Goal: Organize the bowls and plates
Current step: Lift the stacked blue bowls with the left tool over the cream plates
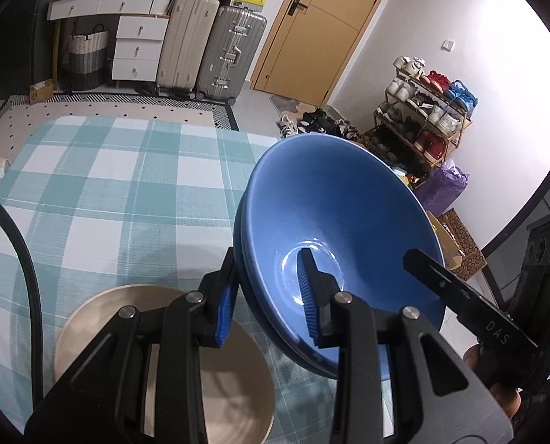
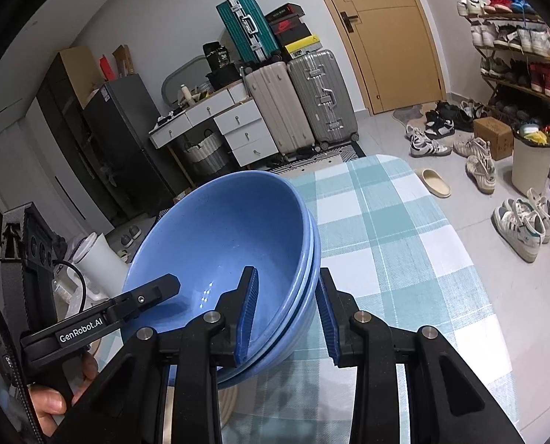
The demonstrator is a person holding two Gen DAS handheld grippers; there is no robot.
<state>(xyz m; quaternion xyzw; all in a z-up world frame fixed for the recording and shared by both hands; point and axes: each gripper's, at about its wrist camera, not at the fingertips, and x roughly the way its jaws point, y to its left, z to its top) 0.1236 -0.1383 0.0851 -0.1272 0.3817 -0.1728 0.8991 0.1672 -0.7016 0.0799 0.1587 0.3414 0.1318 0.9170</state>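
Right tool [image 2: 287, 318] clamps stacked blue bowls' [image 2: 219, 229] rim; left tool [image 2: 152, 288] opposite.

black tool [image 1: 271, 292], blue ribbed pads [image 2: 247, 318], silver pins

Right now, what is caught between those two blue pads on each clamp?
The nested blue bowls: the left gripper pinches the near rim in the left wrist view, the right gripper pinches the opposite rim in the right wrist view.
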